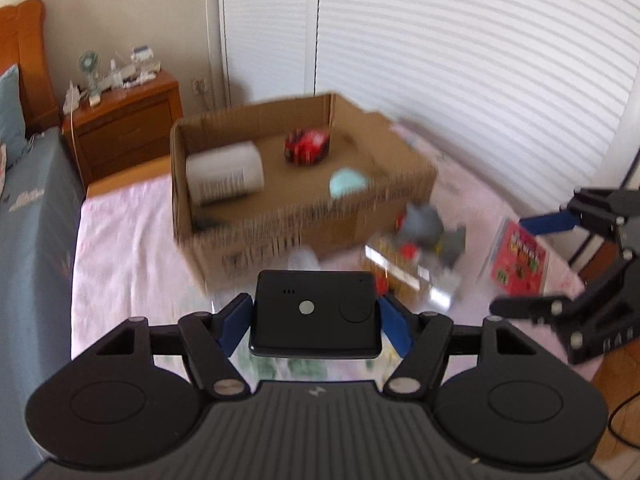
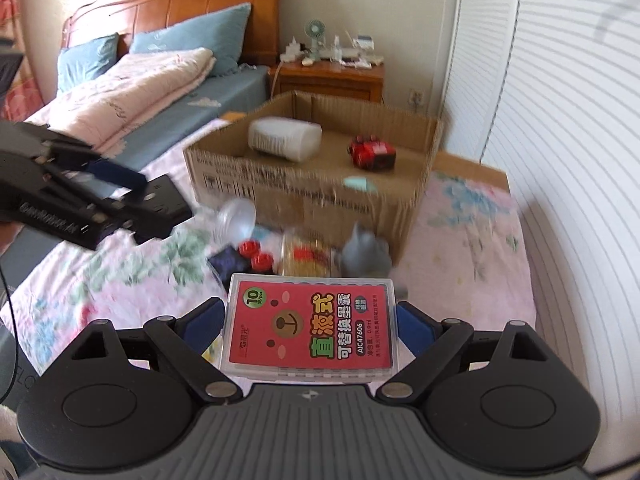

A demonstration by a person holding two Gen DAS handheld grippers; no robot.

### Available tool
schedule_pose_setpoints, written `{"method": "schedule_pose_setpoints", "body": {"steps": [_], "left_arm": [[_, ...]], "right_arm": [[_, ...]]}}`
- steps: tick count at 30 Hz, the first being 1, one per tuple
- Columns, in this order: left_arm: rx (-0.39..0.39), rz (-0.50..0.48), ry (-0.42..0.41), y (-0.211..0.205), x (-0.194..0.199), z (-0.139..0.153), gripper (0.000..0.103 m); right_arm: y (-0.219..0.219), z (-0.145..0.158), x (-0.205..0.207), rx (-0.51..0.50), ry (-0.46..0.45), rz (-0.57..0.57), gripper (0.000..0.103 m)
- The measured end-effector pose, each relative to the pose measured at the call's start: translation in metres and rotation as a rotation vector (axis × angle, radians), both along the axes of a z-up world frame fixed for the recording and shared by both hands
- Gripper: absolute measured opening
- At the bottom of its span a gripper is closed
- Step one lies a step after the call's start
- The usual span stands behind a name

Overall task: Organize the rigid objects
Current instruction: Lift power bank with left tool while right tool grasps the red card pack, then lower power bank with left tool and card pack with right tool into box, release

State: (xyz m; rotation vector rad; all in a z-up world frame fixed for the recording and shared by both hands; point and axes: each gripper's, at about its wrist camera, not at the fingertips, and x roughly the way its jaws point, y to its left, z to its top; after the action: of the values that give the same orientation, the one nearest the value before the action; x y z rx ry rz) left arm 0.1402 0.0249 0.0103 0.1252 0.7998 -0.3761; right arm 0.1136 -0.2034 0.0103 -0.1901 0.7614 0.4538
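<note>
My left gripper is shut on a flat black device with a silver dot, held above the floral sheet. My right gripper is shut on a clear case with a red label. Each gripper shows in the other view: the right gripper with the red case, the left gripper with the black device. Ahead stands an open cardboard box holding a white canister, a red toy car and a pale teal item.
In front of the box lie a grey toy figure, a clear jar with yellow and red contents, red-capped bottles and a clear cup. White louvred doors stand right, a wooden nightstand behind, pillows left.
</note>
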Motion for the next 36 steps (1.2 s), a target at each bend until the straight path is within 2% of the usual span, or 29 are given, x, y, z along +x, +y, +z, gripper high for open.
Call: {"method": "schedule_pose_setpoints", "body": {"steps": [7,13,14,15,17,19,23,30,36], "left_arm": [[0.010,0.024,-0.060,-0.015,0.054,0.019,0.069],[0.019,0.067,-0.061,-0.023,0.093,0.007,0.069],[0.010,0.064,-0.060,-0.024,0.097,0.003,0.070],[0.000,0.058,-0.058,-0.025,0.100,0.000,0.081],[-0.004,0.084,-0.063,-0.024,0.102,-0.004,0.094],[-0.007,0.106,-0.082,-0.022,0.098,-0.005,0.094],[-0.017,0.097,-0.066,-0.014,0.082,-0.004,0.095],[0.053,0.078,-0.086,-0.008,0.036,-0.002,0.099],[0.060,0.102,-0.110,0.000,-0.011,-0.006,0.100]], "right_arm": [[0.006,0.022,0.025,0.006,-0.031,0.009,0.094],[0.007,0.028,0.039,0.001,-0.042,-0.002,0.094],[0.006,0.028,0.041,0.003,-0.041,-0.003,0.094],[0.006,0.028,0.042,0.002,-0.041,-0.005,0.094],[0.006,0.027,0.044,-0.002,-0.041,-0.007,0.094],[0.005,0.028,0.044,-0.002,-0.043,-0.006,0.094],[0.004,0.029,0.046,-0.006,-0.044,-0.008,0.094],[0.004,0.035,0.062,0.009,-0.041,-0.015,0.094],[0.014,0.044,0.092,0.022,-0.033,-0.035,0.094]]}}
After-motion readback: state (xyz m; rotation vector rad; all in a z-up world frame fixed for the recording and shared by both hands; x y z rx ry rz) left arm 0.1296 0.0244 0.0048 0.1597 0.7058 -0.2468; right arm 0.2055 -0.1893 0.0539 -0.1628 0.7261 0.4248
